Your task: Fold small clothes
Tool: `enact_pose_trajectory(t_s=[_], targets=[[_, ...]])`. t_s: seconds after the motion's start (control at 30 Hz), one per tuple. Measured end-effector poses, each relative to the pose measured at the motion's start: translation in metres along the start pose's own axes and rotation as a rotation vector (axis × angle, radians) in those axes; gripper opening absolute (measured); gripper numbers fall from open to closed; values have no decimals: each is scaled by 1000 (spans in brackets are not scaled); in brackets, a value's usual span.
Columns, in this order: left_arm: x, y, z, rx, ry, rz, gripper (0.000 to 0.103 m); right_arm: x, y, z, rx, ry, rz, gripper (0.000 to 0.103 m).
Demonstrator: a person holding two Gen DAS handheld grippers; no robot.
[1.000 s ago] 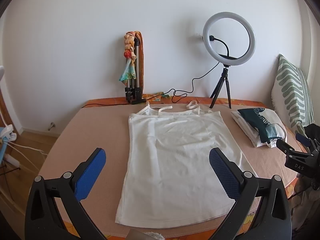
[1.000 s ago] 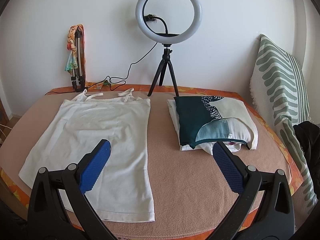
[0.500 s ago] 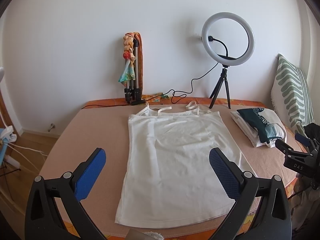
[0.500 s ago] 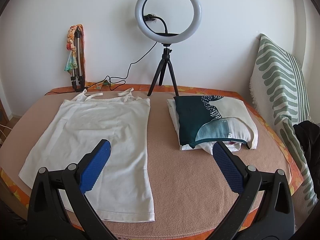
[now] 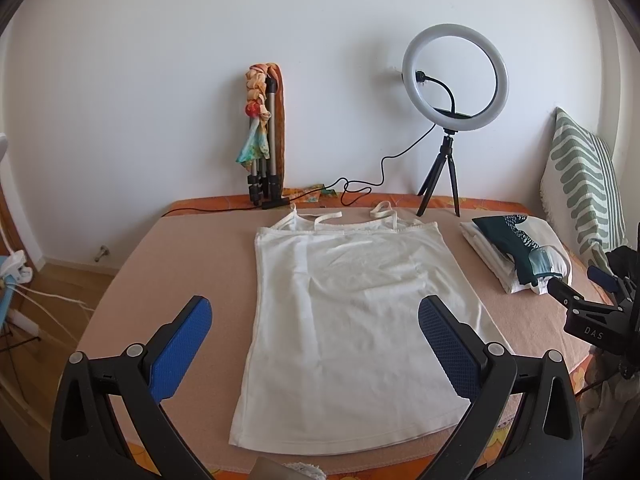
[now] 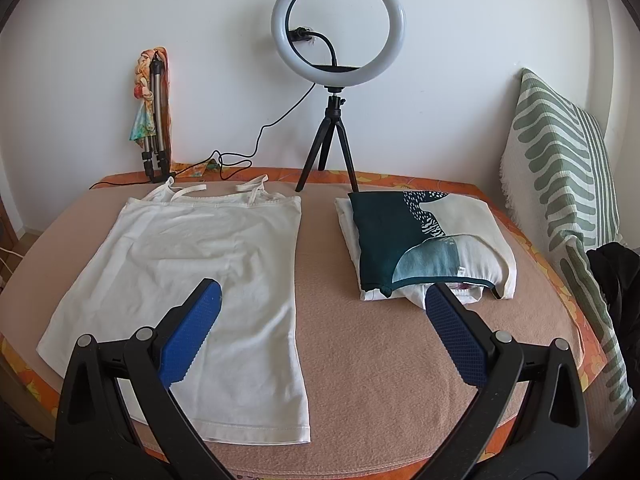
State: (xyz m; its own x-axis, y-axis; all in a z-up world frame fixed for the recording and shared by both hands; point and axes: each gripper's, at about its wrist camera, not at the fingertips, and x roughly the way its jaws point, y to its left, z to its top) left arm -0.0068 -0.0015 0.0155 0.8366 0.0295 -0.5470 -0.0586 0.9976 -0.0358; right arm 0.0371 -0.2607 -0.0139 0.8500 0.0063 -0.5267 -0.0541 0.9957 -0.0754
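Observation:
A white strappy top (image 5: pixel 352 312) lies spread flat on the beige table cover (image 5: pixel 180 264), straps toward the wall; it also shows in the right wrist view (image 6: pixel 192 276). My left gripper (image 5: pixel 316 316) is open and empty, held above the top's near hem. My right gripper (image 6: pixel 320 300) is open and empty, above the bare cover between the top and a folded pile (image 6: pixel 420 244); it also shows at the right edge of the left wrist view (image 5: pixel 588 292).
The folded pile of clothes (image 5: pixel 516 252) with a dark green and cream shirt on it sits at the right. A ring light on a tripod (image 6: pixel 336 80) and a folded tripod with a scarf (image 6: pixel 154 116) stand at the wall. A striped cushion (image 6: pixel 560 168) leans at the right.

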Motion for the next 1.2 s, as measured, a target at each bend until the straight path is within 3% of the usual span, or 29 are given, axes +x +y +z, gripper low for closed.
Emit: enact_pose_trajectory(t_s=[0.27,0.5,0.9,1.0,1.2], targets=[[3,6,-3,-7,14,1,103,2,4,-1,-1,1,5,103],[14,30,-13,-37,90,-15,103,2,14,6,-8,0,30,103],[36,90,-49,-102,193,-54,101,15,59,31,-49,43,181,103],[41,99,-59,-114,223,-72,91,18,76,40,-80,40,202,103],[49,108,-70,-146,259,-130,85,31,112,60,-107,50,274,103]])
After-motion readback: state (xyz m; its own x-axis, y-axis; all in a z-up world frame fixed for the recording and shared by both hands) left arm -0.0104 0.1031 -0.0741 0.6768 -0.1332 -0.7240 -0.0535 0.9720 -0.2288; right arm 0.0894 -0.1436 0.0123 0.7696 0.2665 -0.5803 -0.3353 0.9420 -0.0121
